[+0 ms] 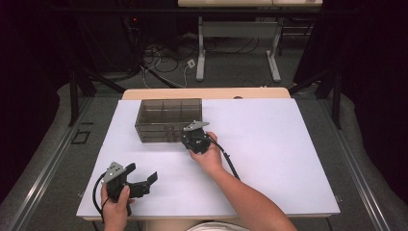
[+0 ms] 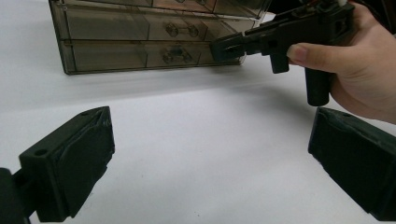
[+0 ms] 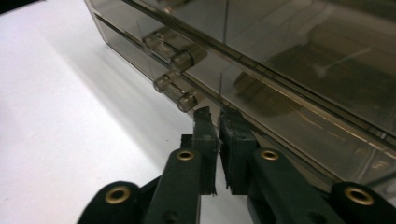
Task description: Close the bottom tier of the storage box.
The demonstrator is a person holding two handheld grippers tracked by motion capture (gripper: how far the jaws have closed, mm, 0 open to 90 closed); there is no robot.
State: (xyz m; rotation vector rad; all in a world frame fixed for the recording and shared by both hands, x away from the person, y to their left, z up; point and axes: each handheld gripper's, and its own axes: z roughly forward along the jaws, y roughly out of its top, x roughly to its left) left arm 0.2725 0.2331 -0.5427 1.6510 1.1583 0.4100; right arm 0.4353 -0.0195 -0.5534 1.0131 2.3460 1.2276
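Drawer work at the smoky plastic organiser (image 1: pixel 168 119) looks like the step in hand: the right gripper (image 1: pixel 187 140) is pressed up to the front face of the box near its right end, at the level of the lower drawer. In the right gripper view its jaws stand almost together, a thin slit between the pads, and I see nothing held in that slit; the tips (image 3: pixel 218 122) sit just beside the lower drawer's twin-knob handle (image 3: pixel 176 93), a little to one side of it rather than around it, so I cannot tell whether they touch the drawer front or hang just short of it. The organiser stands on the white table (image 1: pixel 279 159) toward the far left of its top, its drawers facing the person, and both drawers look pushed in flush. The left gripper (image 1: pixel 143 182) waits well apart from the box, low over the near left part of the table, its jaws spread wide and empty; the left gripper view looks between them across bare table to the drawer fronts (image 2: pixel 154 53) and the right hand (image 2: pixel 359 65). My judgement is that the approach is nearly over and the grasp not yet made. The next move calls for opening the right jaws a little, shifting sideways onto the knob pair, closing around it, then pulling straight toward the person, with the left gripper perhaps steadying the light box so it does not slide.
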